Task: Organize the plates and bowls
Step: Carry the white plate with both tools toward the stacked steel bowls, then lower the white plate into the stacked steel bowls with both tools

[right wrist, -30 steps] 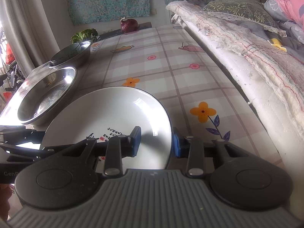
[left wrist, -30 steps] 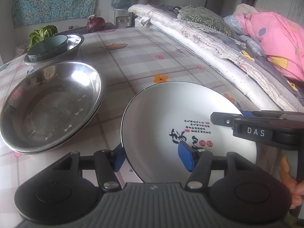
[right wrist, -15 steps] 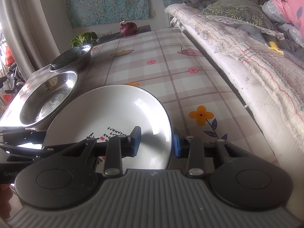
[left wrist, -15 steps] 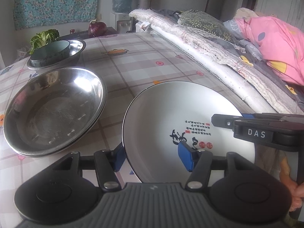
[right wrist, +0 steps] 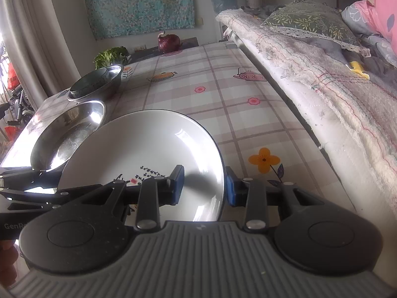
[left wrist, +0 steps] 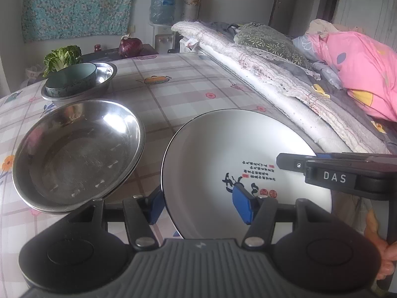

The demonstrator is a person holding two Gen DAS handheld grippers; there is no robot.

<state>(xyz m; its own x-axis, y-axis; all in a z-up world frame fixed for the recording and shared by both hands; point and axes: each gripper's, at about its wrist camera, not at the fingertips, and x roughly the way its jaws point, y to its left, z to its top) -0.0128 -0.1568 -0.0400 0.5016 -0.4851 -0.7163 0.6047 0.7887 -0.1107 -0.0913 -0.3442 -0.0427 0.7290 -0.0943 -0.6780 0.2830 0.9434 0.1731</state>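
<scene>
left gripper [left wrist: 198,198]: clamped on white plate [left wrist: 223,144] near-left rim | right gripper [right wrist: 204,186]: clamped on plate's right rim | writing: "DAS", "GenR…" on grippers; plate calligraphy unreadable

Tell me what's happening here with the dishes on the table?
A person holds a gripper in each hand, and both straddle the rim of one white plate: the left gripper at its left edge, the right gripper at its right edge. The plate appears lifted above the checked tablecloth. Beside it sit stacked steel basins; farther back a steel bowl holds a dark round dish.
</scene>
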